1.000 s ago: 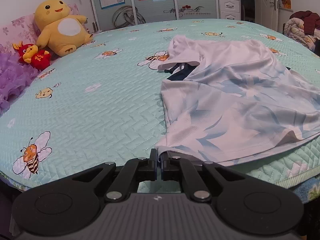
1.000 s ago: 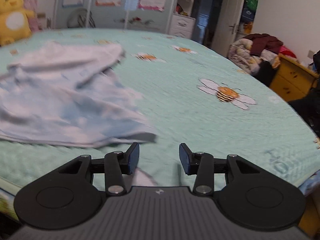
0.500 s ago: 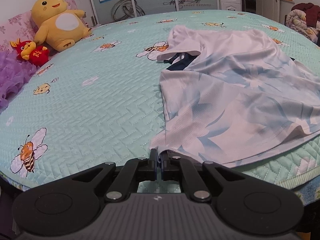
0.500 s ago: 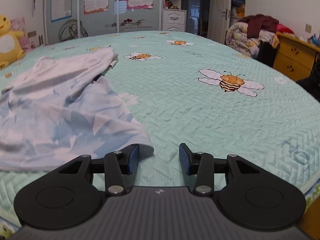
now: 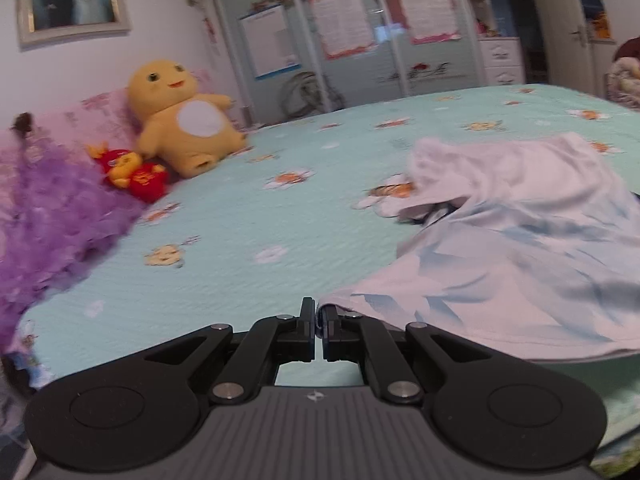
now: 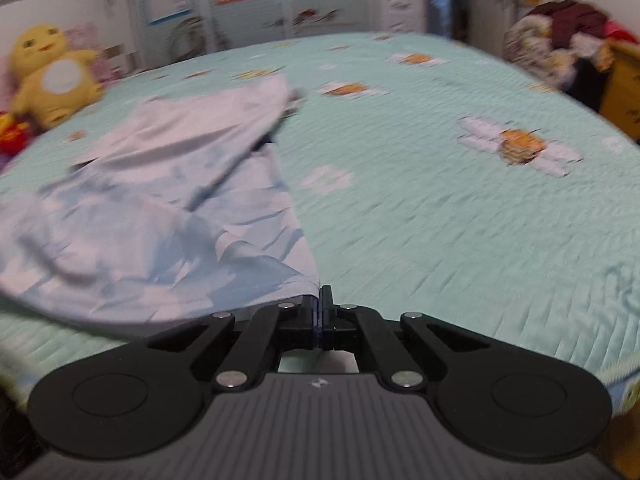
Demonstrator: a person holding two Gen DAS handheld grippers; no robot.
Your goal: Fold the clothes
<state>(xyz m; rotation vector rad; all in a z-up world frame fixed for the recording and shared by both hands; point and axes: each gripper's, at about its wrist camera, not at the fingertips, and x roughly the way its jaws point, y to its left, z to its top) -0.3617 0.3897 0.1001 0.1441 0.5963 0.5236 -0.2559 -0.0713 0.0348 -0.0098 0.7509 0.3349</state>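
Note:
A white T-shirt with pale blue leaf print [image 5: 520, 248] lies spread on the mint bedspread [image 5: 248, 248], its near hem raised off the bed. My left gripper [image 5: 319, 326] is shut on the shirt's near left hem corner. In the right wrist view the same T-shirt [image 6: 168, 208] stretches away to the left, and my right gripper [image 6: 320, 308] is shut on its near right hem corner. A dark collar edge peeks out under the folded far part of the shirt in both views.
A yellow plush toy [image 5: 180, 120] and a small red plush [image 5: 132, 172] sit at the bed's far left beside a purple frilly cushion [image 5: 52, 224]. A heap of clothes [image 6: 560, 40] and a wooden cabinet [image 6: 624, 84] stand beyond the bed's right edge. Wardrobe doors [image 5: 352, 36] back the room.
My right gripper went from open beside the hem to shut on its corner. Both grippers have lifted and tilted up, raising the near hem. The left stayed shut on its corner.

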